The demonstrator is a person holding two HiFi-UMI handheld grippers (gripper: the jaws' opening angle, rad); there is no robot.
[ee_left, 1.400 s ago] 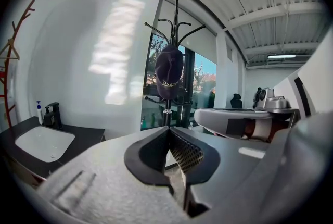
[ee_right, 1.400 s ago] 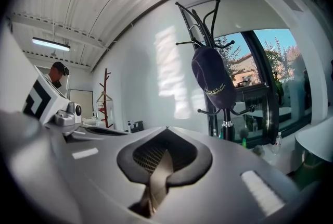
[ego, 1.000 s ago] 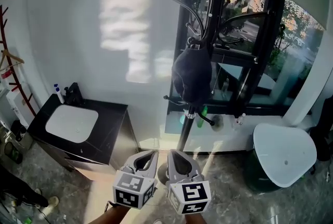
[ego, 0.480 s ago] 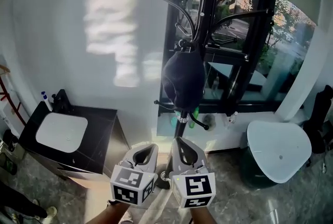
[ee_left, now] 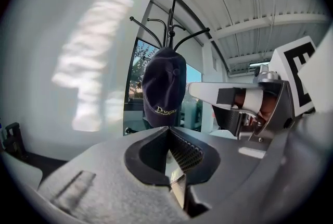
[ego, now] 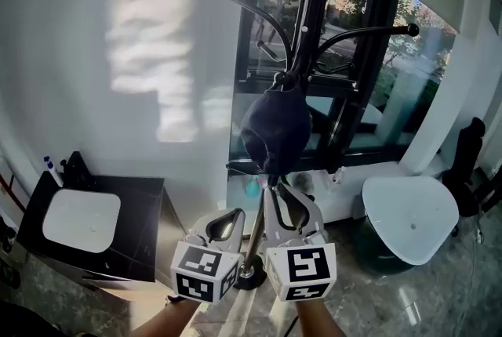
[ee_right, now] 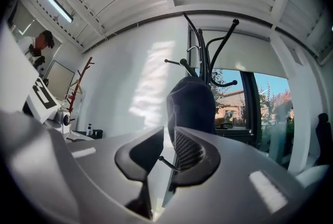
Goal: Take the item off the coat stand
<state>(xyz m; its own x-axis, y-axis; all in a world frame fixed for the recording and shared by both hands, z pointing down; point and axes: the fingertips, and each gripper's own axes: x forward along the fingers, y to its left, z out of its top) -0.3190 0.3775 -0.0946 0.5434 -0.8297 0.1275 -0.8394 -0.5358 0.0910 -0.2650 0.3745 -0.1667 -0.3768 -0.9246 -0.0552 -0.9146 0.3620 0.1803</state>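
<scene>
White wall patched with sunlight and a dark-framed window fill the background. At centre frame the right gripper point(ego: 276, 190) has its jaws opening, a narrow gap between the pads and nothing in it. The dark navy fabric baseball cap point(ee_right: 191, 103) hangs just above and beyond its tips, on a hook of the black metal coat stand point(ego: 310, 22), at the middle of the head view. The left gripper point(ego: 227, 219) sits lower and just left of it, jaws together and empty, the cap point(ee_left: 164, 87) well beyond them. Both grippers point up at the stand from the bottom of the frame, the right raised higher. A black cabinet with a white top point(ego: 82, 219) stands at lower left, a white rounded table point(ego: 408, 210) at lower right.
</scene>
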